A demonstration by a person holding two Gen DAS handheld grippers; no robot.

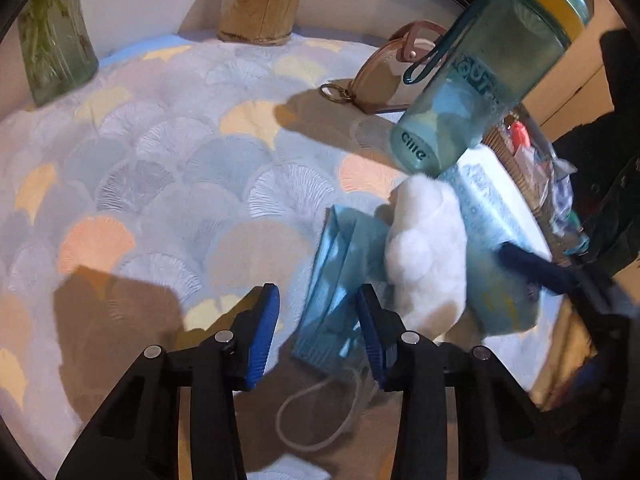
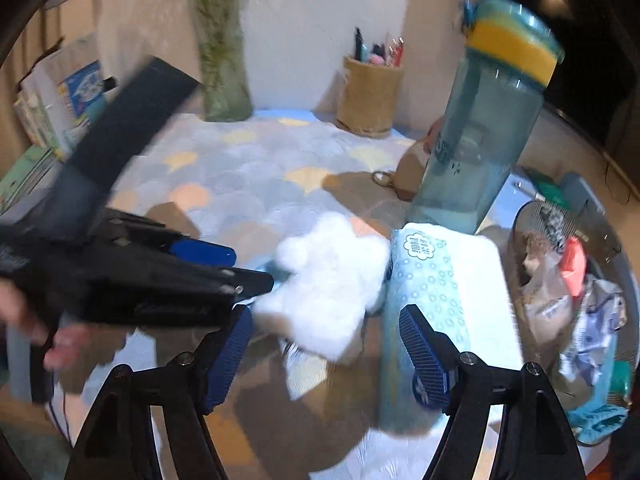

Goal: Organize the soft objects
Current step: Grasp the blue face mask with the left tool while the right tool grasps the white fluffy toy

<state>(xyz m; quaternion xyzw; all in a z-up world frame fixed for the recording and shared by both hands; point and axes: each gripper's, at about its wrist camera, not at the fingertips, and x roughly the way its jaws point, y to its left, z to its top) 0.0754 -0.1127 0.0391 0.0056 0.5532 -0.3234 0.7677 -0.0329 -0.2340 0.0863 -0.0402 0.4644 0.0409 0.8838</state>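
A white fluffy cotton wad point(image 1: 426, 256) lies on the patterned tablecloth point(image 1: 160, 168), between a blue face mask point(image 1: 340, 276) and a light blue tissue pack point(image 1: 492, 240). My left gripper point(image 1: 318, 324) is open, its right finger over the mask's edge. In the right wrist view my right gripper point(image 2: 326, 348) is open just in front of the cotton wad point(image 2: 332, 284), with the tissue pack point(image 2: 436, 300) beside its right finger. The left gripper point(image 2: 224, 268) enters there from the left, near the wad.
A teal water bottle point(image 2: 484, 136) stands behind the tissue pack. A brown pouch with key ring point(image 1: 396, 76), a woven pen holder point(image 2: 368, 96) and a glass vase point(image 2: 224, 80) stand at the back. A basket of clutter point(image 2: 576, 300) is at the right.
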